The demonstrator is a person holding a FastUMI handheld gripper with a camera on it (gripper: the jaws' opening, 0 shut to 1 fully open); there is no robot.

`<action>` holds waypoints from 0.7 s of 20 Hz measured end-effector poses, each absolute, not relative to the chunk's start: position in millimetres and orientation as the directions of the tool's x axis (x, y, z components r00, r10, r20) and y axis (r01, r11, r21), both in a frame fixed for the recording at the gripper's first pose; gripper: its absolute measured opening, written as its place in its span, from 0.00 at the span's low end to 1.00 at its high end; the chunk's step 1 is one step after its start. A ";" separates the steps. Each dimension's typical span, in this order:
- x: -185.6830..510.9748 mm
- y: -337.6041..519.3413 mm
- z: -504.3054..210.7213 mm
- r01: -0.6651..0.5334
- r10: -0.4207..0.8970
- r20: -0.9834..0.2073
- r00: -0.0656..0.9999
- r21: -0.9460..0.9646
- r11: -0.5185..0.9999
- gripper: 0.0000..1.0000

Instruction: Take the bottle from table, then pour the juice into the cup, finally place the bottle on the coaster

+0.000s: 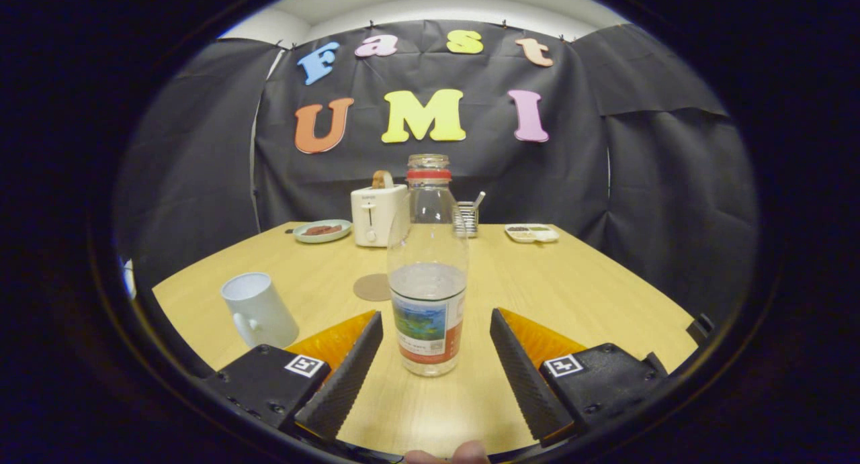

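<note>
Alignment decides the coming grasp: the clear plastic bottle with a red neck ring [428,276] stands upright on the pale wooden tabletop [578,283], dead ahead and centred between the spread fingers of the hand-held gripper [435,363], untouched by either. Left of the fingers sits the white mug [259,309]; beyond the bottle lies the round brown coaster [371,287].

Gripper view: fisheye riding on gripper [435,336], low over table [571,283], facing forward along spread fingers at frame bottom. Bottle [428,269] close, frame centre, between fingers, untouched. Toaster [378,214] far, just above centre. Booth wall across top.
</note>
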State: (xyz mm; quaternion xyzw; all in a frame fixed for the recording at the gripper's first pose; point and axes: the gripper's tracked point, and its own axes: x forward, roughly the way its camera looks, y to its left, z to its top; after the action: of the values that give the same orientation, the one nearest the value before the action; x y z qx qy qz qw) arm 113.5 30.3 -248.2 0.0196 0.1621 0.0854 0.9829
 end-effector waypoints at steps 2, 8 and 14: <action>120.2 37.8 -251.5 -0.172 0.191 -0.323 0.927 0.086 0.981 1.00; 153.4 41.9 -261.7 -0.163 0.199 -0.363 0.910 0.129 0.978 1.00; 169.7 47.4 -257.4 -0.118 0.206 -0.378 0.903 0.244 0.963 0.97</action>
State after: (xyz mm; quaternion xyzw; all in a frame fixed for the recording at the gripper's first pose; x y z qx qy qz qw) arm 169.7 47.4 -257.4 0.1084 0.2043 0.0836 0.9693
